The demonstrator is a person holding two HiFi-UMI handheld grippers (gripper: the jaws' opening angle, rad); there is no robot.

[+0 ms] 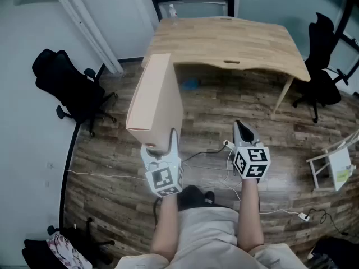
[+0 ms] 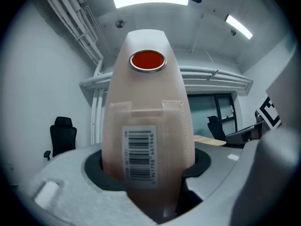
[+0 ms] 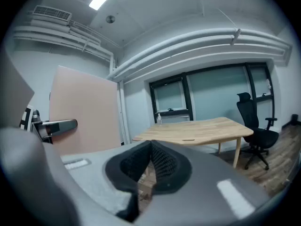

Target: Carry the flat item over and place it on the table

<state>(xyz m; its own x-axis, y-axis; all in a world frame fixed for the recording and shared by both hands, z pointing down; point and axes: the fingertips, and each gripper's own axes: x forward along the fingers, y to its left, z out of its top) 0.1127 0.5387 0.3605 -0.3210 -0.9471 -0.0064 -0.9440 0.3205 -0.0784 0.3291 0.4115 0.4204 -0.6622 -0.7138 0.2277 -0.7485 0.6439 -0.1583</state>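
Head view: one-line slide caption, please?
Left gripper holds flat pink box by its end, wooden table ahead; right gripper shut, empty.

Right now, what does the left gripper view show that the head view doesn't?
Only the left gripper view: the barcode and a red sticker on the box's narrow edge, plus the ceiling lights.

Only the head view: the wood floor, cables, the person's arms and a white stool.

Both: the box clamped in the left tongs, the empty, shut right tongs, the table and a black chair.
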